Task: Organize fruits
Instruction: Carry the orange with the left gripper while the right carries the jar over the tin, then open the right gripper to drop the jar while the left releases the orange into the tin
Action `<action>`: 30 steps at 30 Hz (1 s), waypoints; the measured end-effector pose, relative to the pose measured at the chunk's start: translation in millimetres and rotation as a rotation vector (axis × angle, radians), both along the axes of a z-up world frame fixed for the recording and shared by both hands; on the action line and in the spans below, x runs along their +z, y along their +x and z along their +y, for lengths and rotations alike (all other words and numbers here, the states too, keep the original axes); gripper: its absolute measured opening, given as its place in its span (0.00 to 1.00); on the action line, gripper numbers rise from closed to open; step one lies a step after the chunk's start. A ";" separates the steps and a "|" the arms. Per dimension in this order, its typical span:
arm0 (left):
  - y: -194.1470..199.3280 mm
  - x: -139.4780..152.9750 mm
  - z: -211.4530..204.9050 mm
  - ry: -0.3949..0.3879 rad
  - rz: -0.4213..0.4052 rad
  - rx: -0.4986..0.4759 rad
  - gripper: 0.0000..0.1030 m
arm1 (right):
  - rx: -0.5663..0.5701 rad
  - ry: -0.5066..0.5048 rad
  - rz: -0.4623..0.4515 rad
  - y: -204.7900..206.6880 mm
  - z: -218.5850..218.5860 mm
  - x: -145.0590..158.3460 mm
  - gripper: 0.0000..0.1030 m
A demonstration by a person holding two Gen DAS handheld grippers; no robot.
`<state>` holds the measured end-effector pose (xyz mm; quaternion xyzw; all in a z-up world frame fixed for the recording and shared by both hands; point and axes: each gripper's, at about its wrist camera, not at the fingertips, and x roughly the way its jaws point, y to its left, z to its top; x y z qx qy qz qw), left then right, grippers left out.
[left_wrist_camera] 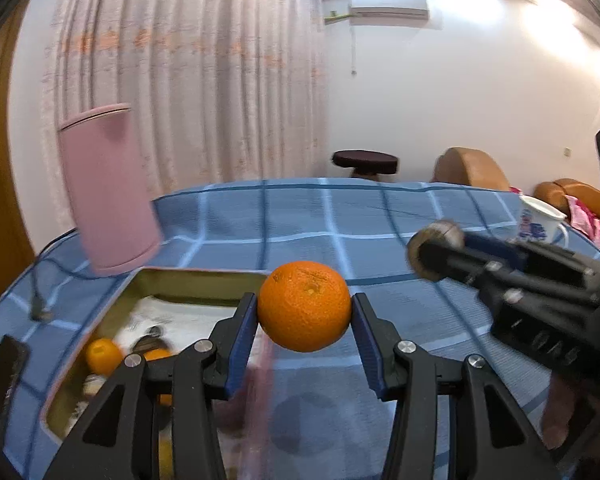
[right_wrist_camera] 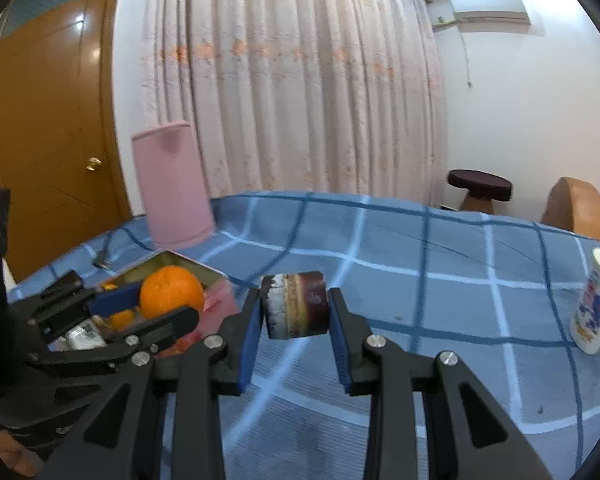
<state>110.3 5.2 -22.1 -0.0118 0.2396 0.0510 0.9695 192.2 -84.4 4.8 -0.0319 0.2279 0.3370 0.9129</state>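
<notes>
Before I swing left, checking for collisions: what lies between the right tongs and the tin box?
In the right wrist view, the left tongs, shut on an orange, sit between the right tongs and the tin box.

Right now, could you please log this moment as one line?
left claw: shut on orange above tin box | right claw: shut on brown cylinder above blue checked cloth

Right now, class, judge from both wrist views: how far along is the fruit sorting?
Done: at least two oranges already lie in the open tin box. In hand: the left gripper clamps another orange above the blue checked cloth, beside the box; the right gripper clamps a brown cylindrical item that I cannot identify. Left: both held pieces are not yet set down.
</notes>
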 end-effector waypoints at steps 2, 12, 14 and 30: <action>-5.5 1.8 12.9 -0.006 0.010 0.030 0.48 | 0.026 0.000 -0.005 -4.1 11.6 5.7 0.34; -38.7 2.2 69.8 -0.003 0.036 0.154 0.48 | 0.181 -0.031 0.004 -32.2 79.9 8.4 0.34; -42.8 0.1 80.6 -0.010 0.043 0.174 0.48 | 0.210 -0.047 0.012 -38.3 90.8 3.1 0.34; -50.4 -14.4 117.4 -0.067 0.085 0.228 0.48 | 0.303 -0.137 0.042 -67.8 133.2 -27.6 0.34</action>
